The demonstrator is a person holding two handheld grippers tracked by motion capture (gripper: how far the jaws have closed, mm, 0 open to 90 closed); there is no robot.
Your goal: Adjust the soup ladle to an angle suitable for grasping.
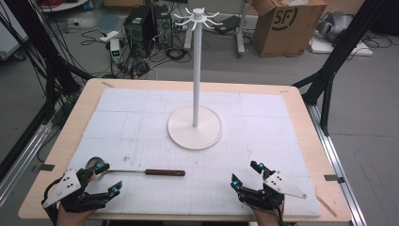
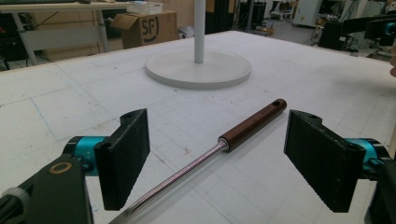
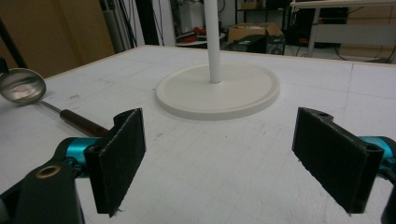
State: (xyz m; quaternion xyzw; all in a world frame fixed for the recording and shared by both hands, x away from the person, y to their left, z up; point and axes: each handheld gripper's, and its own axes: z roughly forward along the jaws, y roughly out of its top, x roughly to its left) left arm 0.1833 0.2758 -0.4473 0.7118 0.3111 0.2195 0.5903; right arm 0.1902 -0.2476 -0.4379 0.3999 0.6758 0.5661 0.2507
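1. Left gripper [image 1: 104,179], lower left of high view: jaws wide, nothing held, straddling the ladle [image 1: 136,172] near its bowl.
2. Ladle: flat on the white mat [image 1: 263,117], lower left of centre; bowl under the left gripper, brown handle [image 1: 164,173] pointing toward frame centre; long axis nearly level across the high view.
3. Left gripper view: steel shaft [image 2: 187,168] running between the two pads [image 2: 123,156] from bottom left to upper right, touching neither.
4. Right gripper [image 1: 244,174], lower right of high view: jaws wide, empty, well apart from the handle tip.
5. Stand [image 1: 195,122]: upright at mat centre, hooks at top, beyond the ladle.
6. Judgement: left gripper much nearer; closing across the shaft likely suffices, jaws already crosswise to the long axis.
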